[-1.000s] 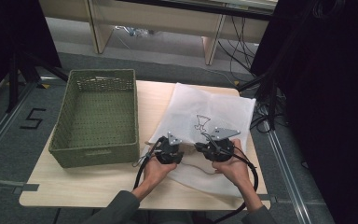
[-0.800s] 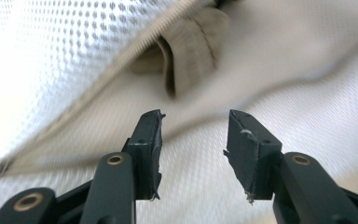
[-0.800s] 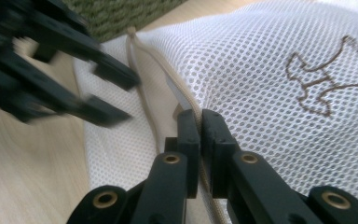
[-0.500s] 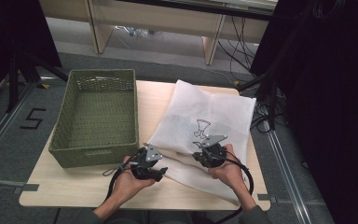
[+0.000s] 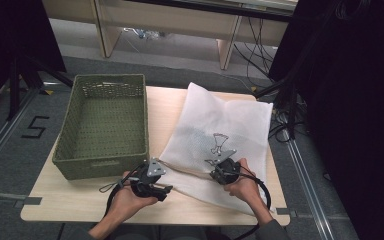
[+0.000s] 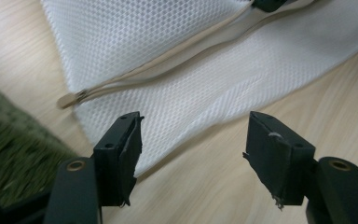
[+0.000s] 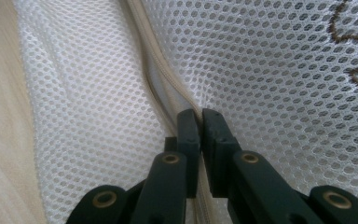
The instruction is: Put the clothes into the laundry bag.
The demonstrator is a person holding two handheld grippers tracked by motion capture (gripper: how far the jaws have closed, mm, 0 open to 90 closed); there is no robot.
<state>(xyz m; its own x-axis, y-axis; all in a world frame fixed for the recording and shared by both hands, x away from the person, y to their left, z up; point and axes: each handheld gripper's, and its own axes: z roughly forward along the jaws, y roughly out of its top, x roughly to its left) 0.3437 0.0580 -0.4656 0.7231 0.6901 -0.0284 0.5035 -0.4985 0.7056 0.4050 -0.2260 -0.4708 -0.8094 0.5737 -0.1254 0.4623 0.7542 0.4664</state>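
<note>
A white mesh bag (image 5: pixel 220 125) with a brown stitched motif lies flat on the right half of the wooden table (image 5: pixel 80 200). Its beige zipper (image 6: pixel 168 56) runs along the near edge, and the pull (image 6: pixel 70 99) rests at the bag's left corner, close to the basket. My left gripper (image 5: pixel 164 189) (image 6: pixel 193 126) hovers just short of that corner. Its jaws have just been opening, and the pads press on nothing. My right gripper (image 5: pixel 214 174) (image 7: pixel 200 114) is shut on the bag's mesh right beside the zipper (image 7: pixel 161 70).
A green woven basket (image 5: pixel 102 125) stands on the left half of the table, its front wall close to my left gripper. Bare wood lies along the near edge. Dark cables and table legs lie on the floor past the far right corner.
My left gripper slid left, away from the right gripper and toward the basket's near corner, and its jaws spread apart. The right gripper stayed clamped on the bag.
</note>
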